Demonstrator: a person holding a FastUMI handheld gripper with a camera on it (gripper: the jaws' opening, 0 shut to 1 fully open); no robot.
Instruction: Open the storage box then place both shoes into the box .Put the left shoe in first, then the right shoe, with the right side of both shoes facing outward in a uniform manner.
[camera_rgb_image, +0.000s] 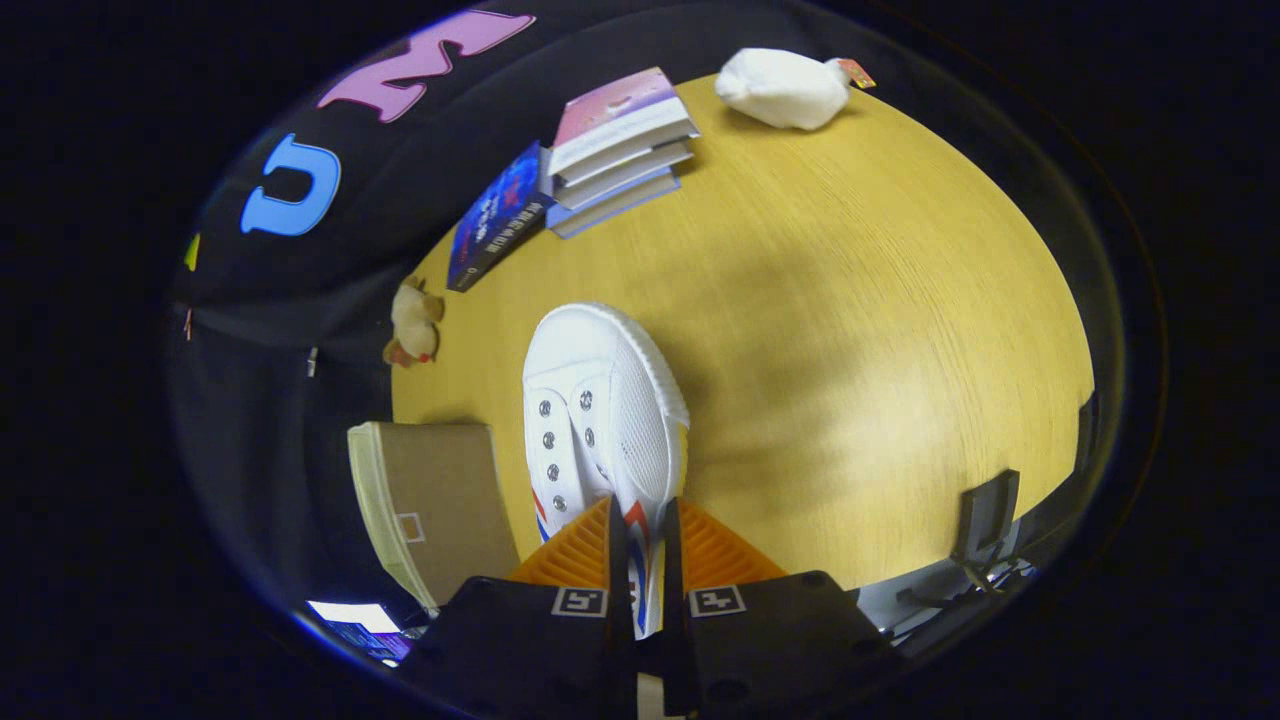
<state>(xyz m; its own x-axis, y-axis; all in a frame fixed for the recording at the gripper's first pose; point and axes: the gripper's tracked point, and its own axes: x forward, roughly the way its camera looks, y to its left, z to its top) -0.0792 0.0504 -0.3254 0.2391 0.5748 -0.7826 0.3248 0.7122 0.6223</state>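
One shoe (598, 420) in closed gripper (642, 540)

The hand-held gripper (640, 560) has two broad, blocky black housings set side by side, each with rounded corners and a small round recess near its outer edge. On the top face of each housing, close to the inner edge, sits a small square fiducial marker, a white square with a black pattern inside. From each housing a finger (575, 550) runs forward as a ribbed wedge with fine parallel ridges, edged inside by a thin dark plate.
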